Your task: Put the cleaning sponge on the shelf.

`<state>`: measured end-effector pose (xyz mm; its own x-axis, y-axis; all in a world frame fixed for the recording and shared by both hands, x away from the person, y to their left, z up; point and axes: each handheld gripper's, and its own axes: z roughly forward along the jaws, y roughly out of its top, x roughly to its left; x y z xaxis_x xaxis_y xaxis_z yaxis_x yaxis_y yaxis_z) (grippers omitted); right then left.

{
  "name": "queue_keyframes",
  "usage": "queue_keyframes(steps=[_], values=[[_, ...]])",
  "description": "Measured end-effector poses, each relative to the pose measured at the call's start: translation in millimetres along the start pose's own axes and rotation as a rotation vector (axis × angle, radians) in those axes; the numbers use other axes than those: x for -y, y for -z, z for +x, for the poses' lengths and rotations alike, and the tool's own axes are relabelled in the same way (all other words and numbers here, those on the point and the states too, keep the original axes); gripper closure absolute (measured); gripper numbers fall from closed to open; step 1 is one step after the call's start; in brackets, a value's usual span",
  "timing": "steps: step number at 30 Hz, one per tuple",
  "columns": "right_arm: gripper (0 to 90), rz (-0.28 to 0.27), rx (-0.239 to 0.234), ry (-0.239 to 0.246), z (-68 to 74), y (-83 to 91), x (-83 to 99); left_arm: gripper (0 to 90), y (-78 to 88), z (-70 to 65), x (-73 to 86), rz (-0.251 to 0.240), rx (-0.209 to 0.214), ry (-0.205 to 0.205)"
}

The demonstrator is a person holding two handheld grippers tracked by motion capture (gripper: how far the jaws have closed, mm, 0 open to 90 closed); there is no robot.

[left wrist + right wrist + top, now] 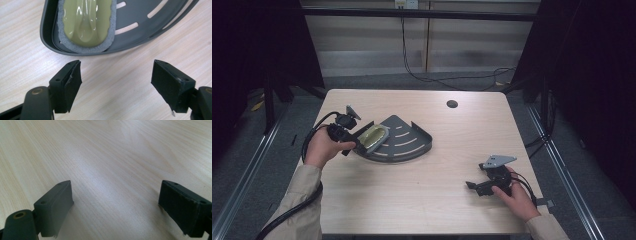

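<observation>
1. Pale wood-grain worktop (pixel 422 195), one rectangular slab with rounded corners and a single round dark hole (pixel 452 104) near its far edge; dark curtains hang at both sides.
2. One dark grey corner tray (pixel 409 142) lies on the left half of the worktop: quarter-round, hard and smooth like plastic, with a low raised rim and several pale curved slots through its floor.
3. One sponge pad (pixel 86 22) lies inside the tray at its rounded left end: a glossy yellow-green moulded top with a fuzzy grey border.
4. Two claws, each in one hand. The left claw (pixel 116 85) has its jaws apart with bare worktop between them, just short of the tray's rim and touching nothing.
5. The right claw (pixel 116 210) rests over the near right of the worktop, well apart from the tray, jaws apart and holding nothing; its pads (pixel 56 207) are flat, matte black blocks.
</observation>
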<state>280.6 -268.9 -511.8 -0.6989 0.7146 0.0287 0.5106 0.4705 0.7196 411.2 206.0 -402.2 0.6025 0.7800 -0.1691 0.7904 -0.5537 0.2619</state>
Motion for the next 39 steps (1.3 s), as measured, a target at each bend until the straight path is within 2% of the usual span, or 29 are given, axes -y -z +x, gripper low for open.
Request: queue_keyframes(steps=[18,29,39], values=[[11.5,0.0,0.0,0.0,0.0,0.0,0.0,23.8,-4.9,-13.6,30.5,-0.034,0.021,-0.048],[11.5,0.0,0.0,0.0,0.0,0.0,0.0,23.8,-23.0,-14.6,49.2,-0.049,0.031,-0.051],[11.5,0.0,0.0,0.0,0.0,0.0,0.0,23.8,-39.0,-12.0,69.4,-0.067,0.01,-0.049]])
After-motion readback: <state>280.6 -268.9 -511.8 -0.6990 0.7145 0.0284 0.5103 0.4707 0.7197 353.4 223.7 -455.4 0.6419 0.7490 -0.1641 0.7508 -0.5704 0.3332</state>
